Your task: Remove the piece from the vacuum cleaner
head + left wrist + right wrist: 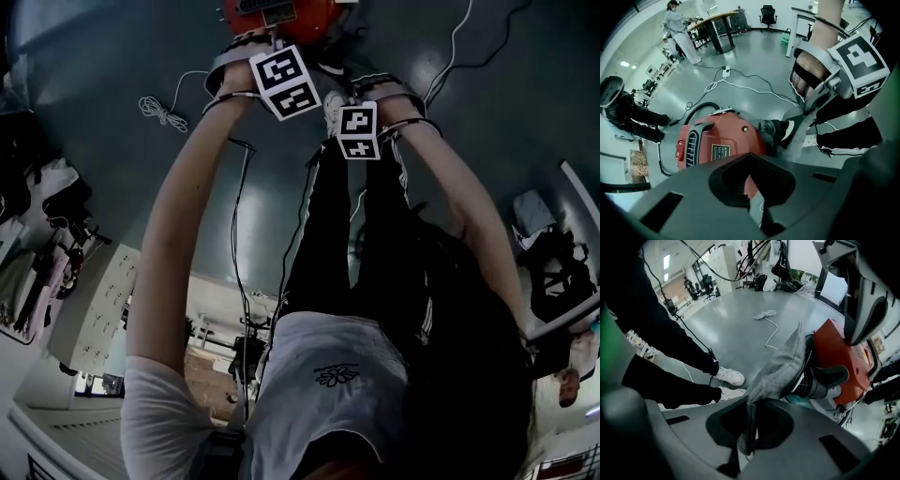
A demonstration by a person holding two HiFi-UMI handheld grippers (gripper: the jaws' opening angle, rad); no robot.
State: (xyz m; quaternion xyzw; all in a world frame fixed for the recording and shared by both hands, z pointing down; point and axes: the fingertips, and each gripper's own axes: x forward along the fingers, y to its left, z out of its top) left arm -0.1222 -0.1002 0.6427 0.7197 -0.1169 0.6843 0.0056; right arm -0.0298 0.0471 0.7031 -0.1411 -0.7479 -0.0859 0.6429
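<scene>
Right gripper view is showing the right hand-held gripper (746,446) clenching the grey cloth piece (780,366), its length running up to the red vacuum cleaner (841,357) at frame right.

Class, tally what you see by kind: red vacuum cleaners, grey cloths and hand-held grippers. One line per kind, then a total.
Red vacuum cleaner: 1
Grey cloth: 1
Grippers: 2, the left gripper and the right gripper
Total: 4
</scene>
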